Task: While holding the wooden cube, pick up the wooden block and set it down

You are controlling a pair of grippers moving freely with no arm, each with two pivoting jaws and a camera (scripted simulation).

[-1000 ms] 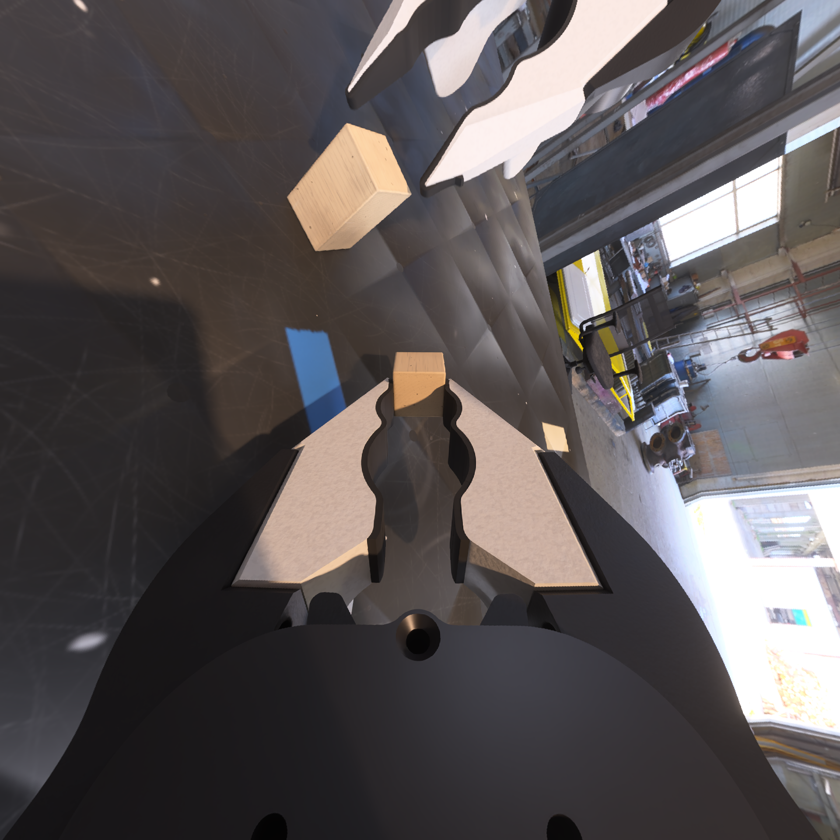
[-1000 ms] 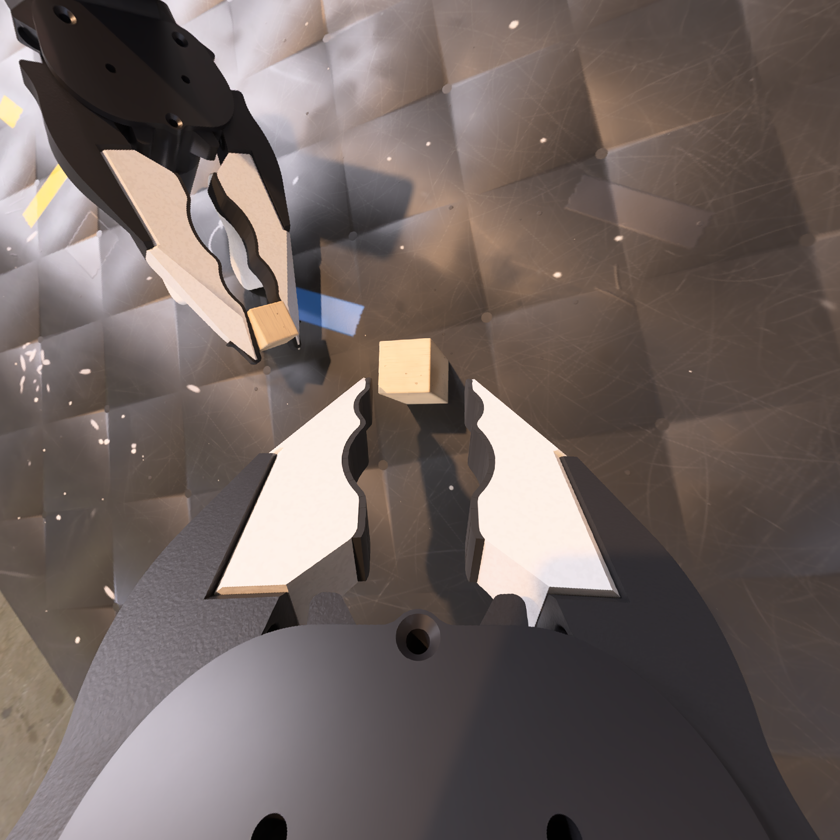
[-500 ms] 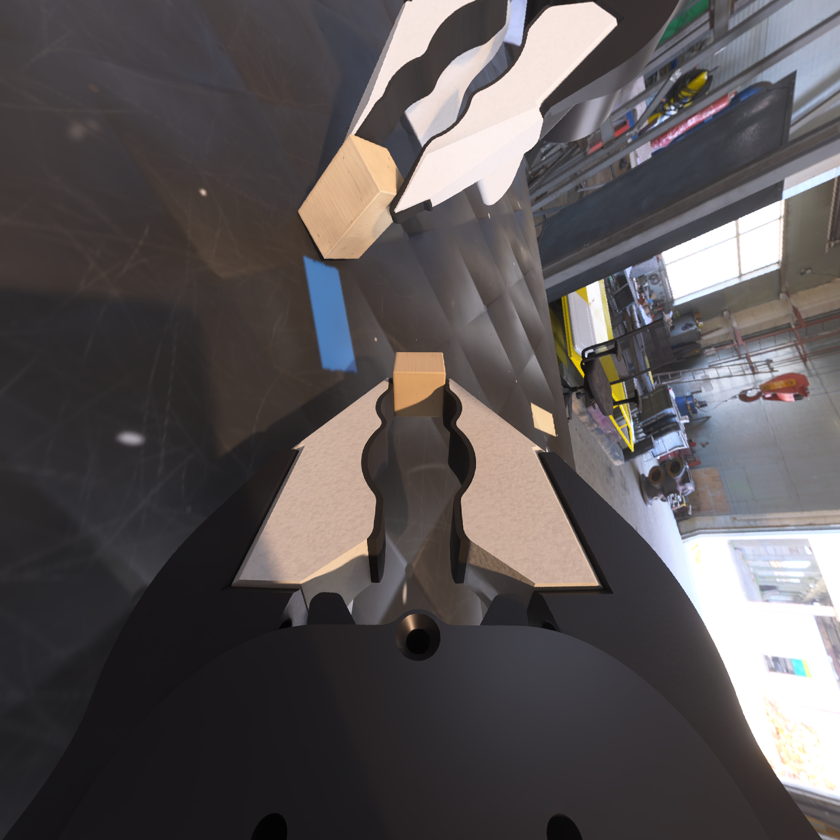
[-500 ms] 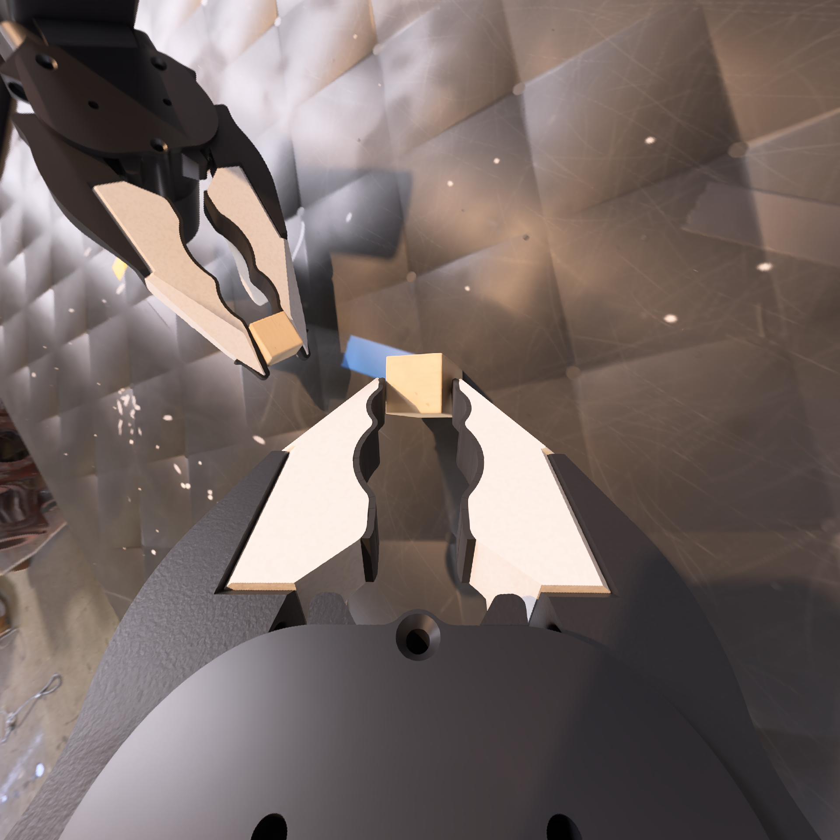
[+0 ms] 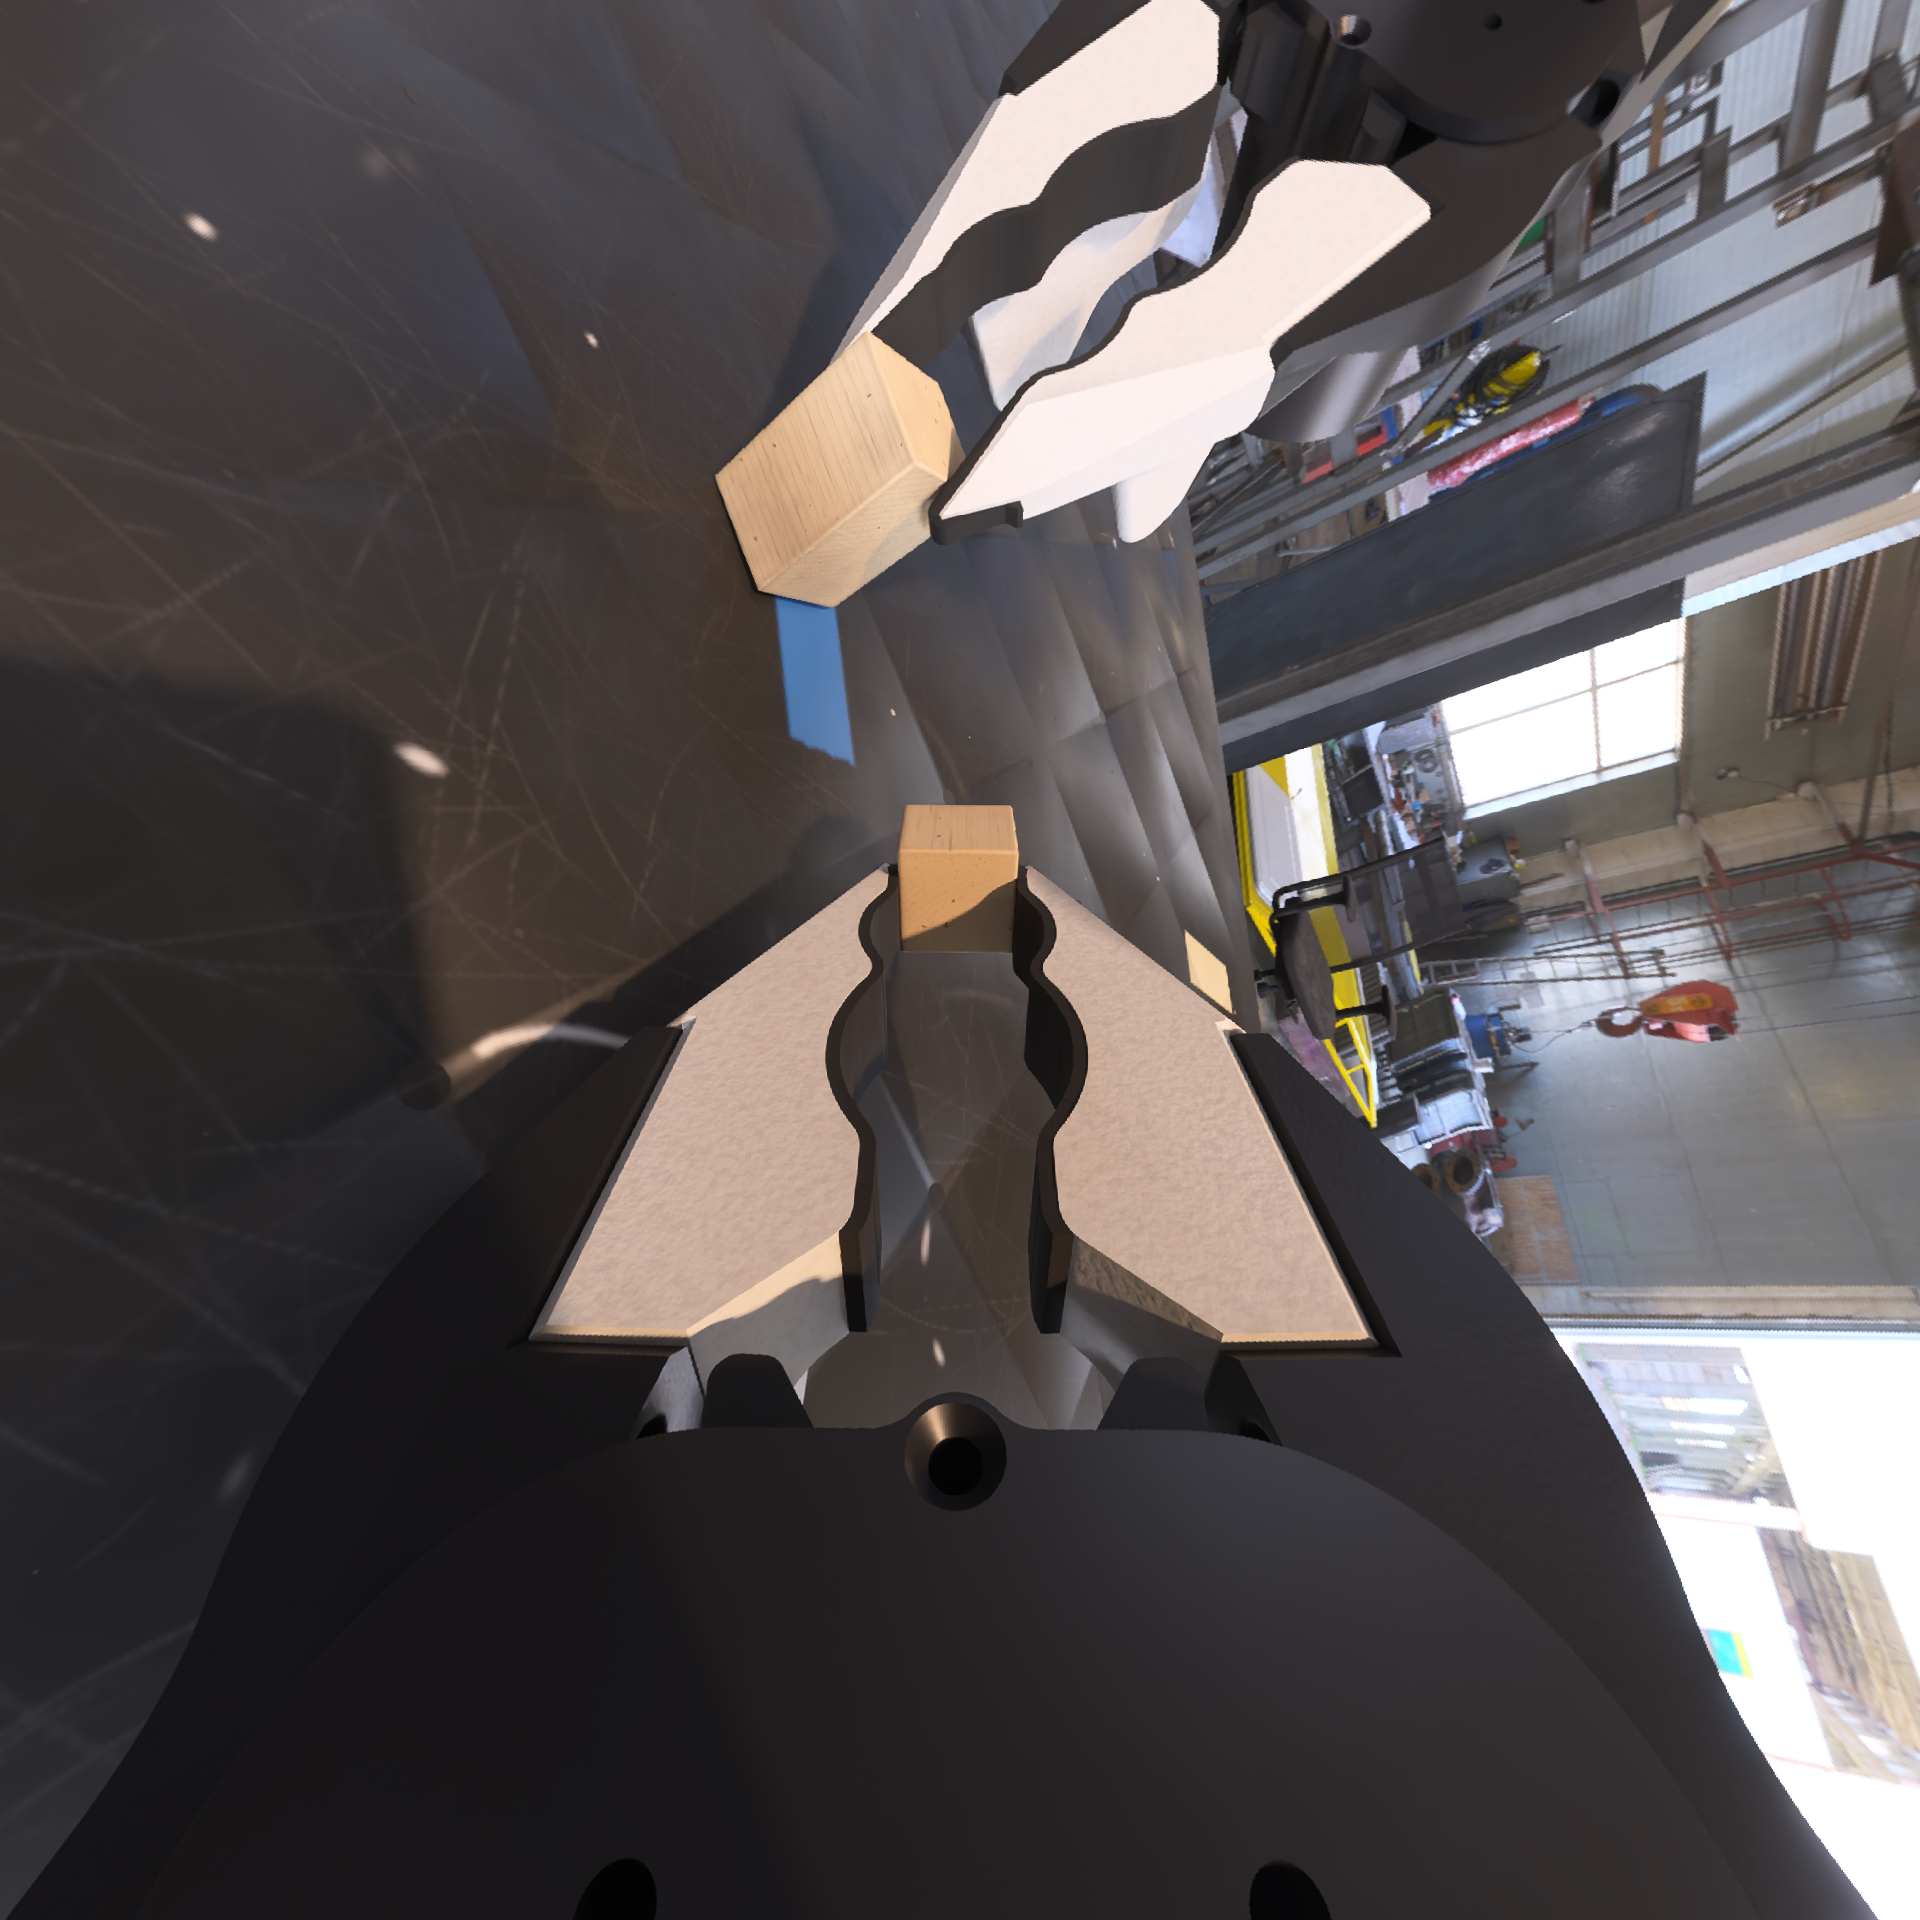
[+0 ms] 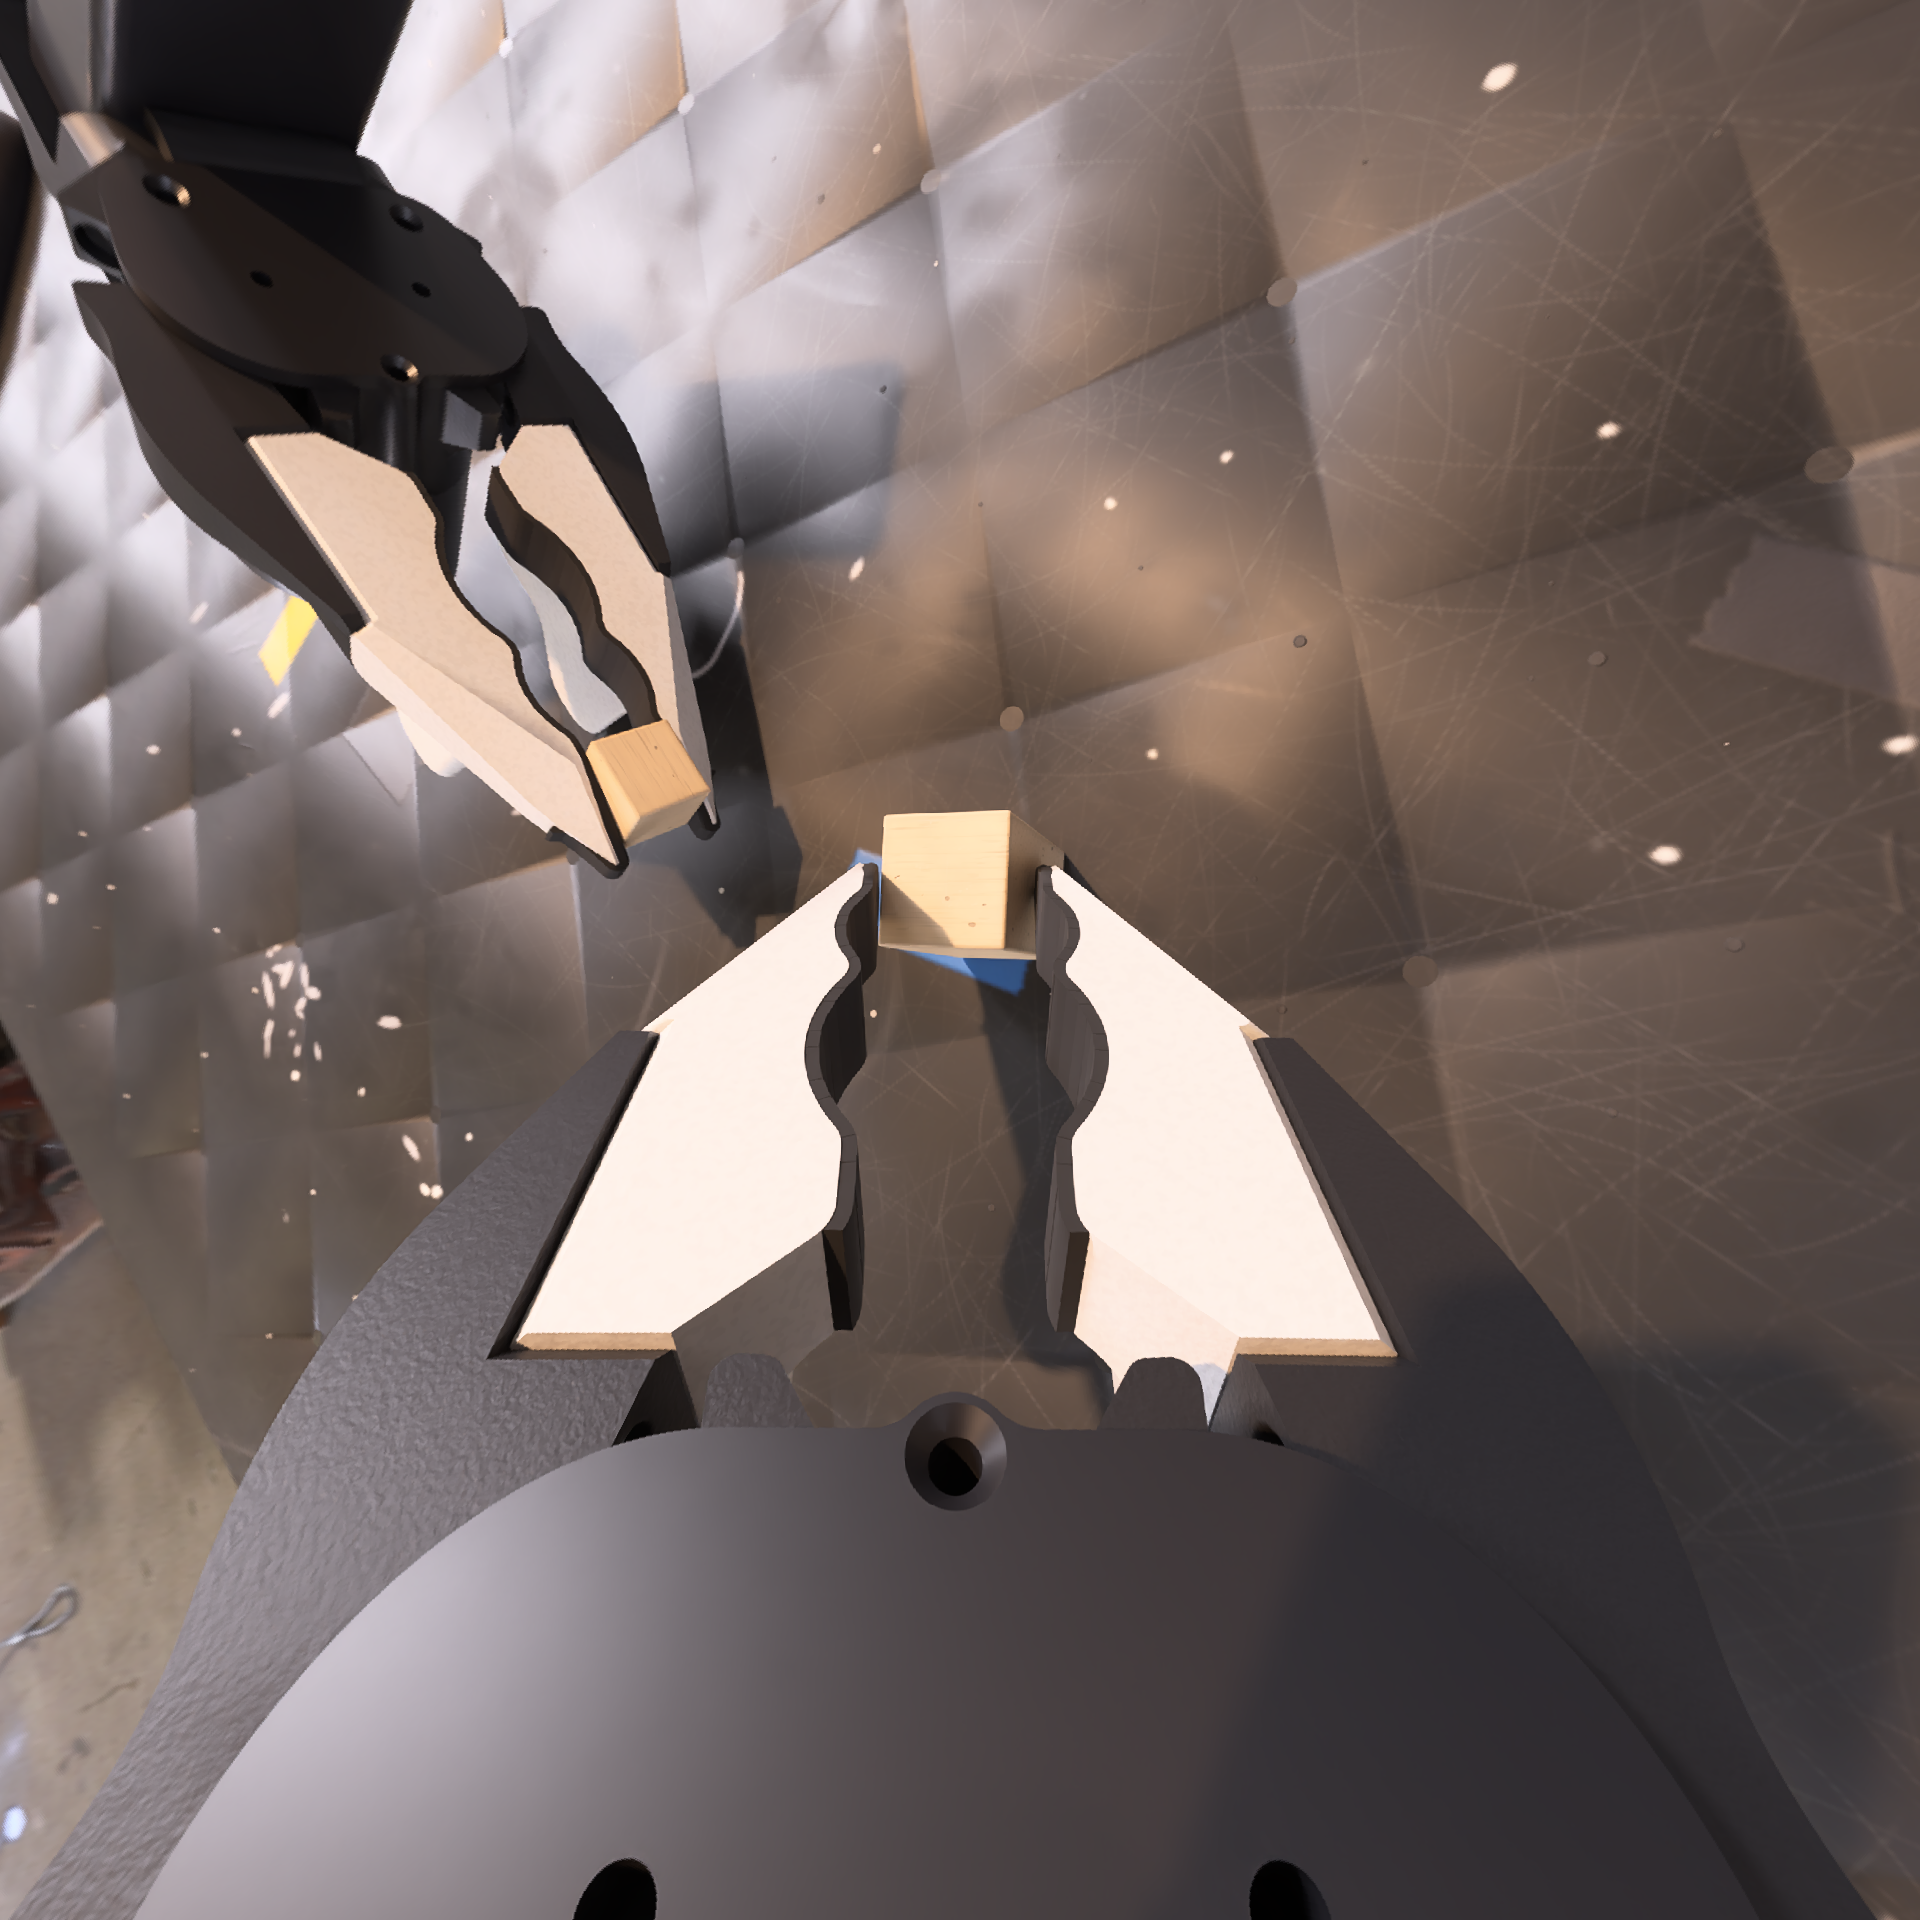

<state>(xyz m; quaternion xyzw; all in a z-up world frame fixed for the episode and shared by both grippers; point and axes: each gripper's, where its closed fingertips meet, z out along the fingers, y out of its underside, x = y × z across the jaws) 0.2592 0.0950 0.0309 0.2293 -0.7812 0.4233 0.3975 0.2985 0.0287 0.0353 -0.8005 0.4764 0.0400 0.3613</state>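
While your left tongs (image 5: 956, 883) pinch the wooden cube (image 5: 956, 878), right tongs (image 6: 956, 883) clamp the wooden block (image 6: 951, 883), above the blue patch (image 5: 816, 681), off the desk (image 6: 1455, 727).

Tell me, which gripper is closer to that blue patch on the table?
Right. The right gripper holds the wooden block directly over the blue patch, partly covering it. The left gripper, clamping the wooden cube, is off to one side of the patch.
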